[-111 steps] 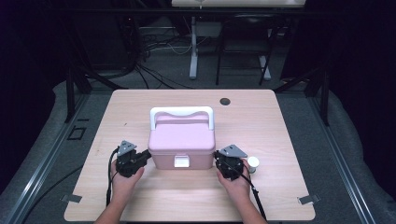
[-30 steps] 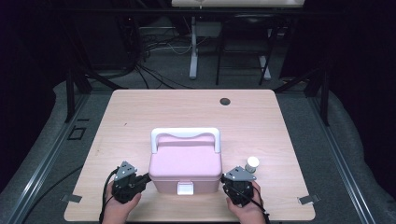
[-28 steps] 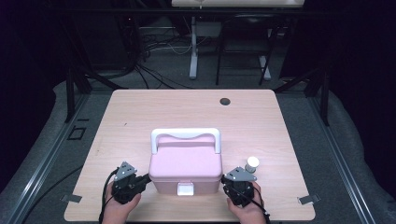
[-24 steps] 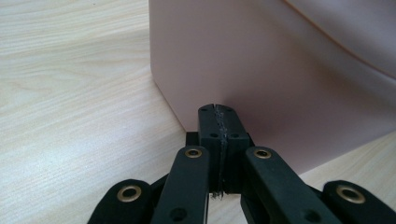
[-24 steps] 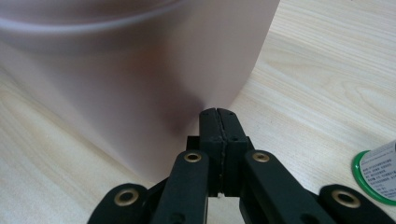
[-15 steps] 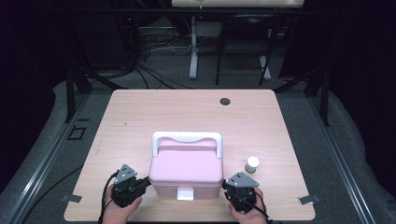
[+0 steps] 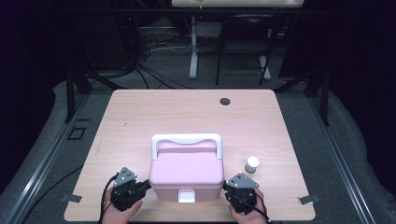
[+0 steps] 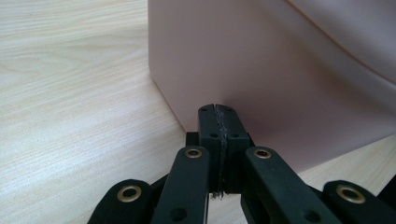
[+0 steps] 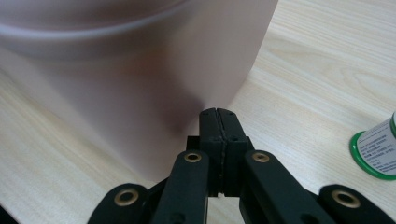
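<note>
Your pink box [image 7: 186, 173] sits near the front edge of the table [image 7: 187, 116], lid down, its white handle [image 7: 186, 140] lying toward the far side and its white latch [image 7: 186, 197] facing you, apparently fastened. It looks squared up and within easy reach, so I judge the positioning part of the work to be about done; nothing shows the lid lifted, so opening the latch and raising the lid seem to lie ahead of you. Your left hand-held gripper [image 7: 140, 186] is at the box's left wall, and its own view shows both jaws pressed fully together with nothing between them, the tips right against the pink side [image 8: 280, 70]. Your right hand-held gripper [image 7: 229, 189] mirrors it on the other side: jaws closed tight on nothing, tips at or just short of the right wall [image 9: 140, 70]; whether they touch I cannot tell. So you are bracketing the box with shut jaws rather than gripping it. Just beyond your right hand stands a small bottle [image 7: 252, 164] with a white cap and a green-edged label [image 9: 378, 154], near the box but apart from it, upright and untouched.
</note>
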Demonstrator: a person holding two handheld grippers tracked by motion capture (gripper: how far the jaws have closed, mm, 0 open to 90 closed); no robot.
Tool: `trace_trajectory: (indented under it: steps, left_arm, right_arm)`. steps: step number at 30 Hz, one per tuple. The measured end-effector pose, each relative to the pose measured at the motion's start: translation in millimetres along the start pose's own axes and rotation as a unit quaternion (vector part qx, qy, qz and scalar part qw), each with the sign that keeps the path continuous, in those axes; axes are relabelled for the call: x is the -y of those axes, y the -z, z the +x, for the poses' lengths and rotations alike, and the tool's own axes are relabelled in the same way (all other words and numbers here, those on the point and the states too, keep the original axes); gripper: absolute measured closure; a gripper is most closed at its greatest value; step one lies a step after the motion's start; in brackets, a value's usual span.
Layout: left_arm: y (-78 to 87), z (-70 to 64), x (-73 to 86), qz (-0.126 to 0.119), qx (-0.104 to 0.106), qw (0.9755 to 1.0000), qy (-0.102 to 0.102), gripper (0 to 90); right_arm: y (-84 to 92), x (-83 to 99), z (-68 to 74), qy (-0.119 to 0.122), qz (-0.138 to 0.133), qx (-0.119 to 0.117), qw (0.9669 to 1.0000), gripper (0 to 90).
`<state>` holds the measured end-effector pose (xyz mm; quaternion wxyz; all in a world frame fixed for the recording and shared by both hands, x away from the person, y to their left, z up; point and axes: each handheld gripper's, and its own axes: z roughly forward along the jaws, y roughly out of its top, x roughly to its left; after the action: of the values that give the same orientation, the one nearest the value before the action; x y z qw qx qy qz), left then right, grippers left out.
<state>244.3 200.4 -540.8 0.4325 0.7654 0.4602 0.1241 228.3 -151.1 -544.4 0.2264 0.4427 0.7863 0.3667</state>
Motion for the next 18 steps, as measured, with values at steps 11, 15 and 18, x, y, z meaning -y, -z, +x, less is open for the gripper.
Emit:
trace_trajectory:
  steps: [11, 15, 18]
  left_arm:
    - [0.6, -1.0, 1.2, 0.0, 0.002, 1.0, -0.001, 89.7]
    - [0.1, 2.4, 1.4, 0.005, 0.005, 1.0, 0.002, 84.0]
    - [1.0, 6.8, -0.9, 0.005, 0.012, 0.9999, 0.007, 81.6]
  right_arm:
    - [3.5, 3.2, -0.1, 0.0, 0.002, -0.008, 1.0, 90.0]
    - [1.7, 2.9, -1.1, 0.001, 0.002, -0.003, 1.0, 86.4]
    - [3.4, 1.6, -4.0, -0.012, -0.009, -0.001, 0.9999, 82.5]
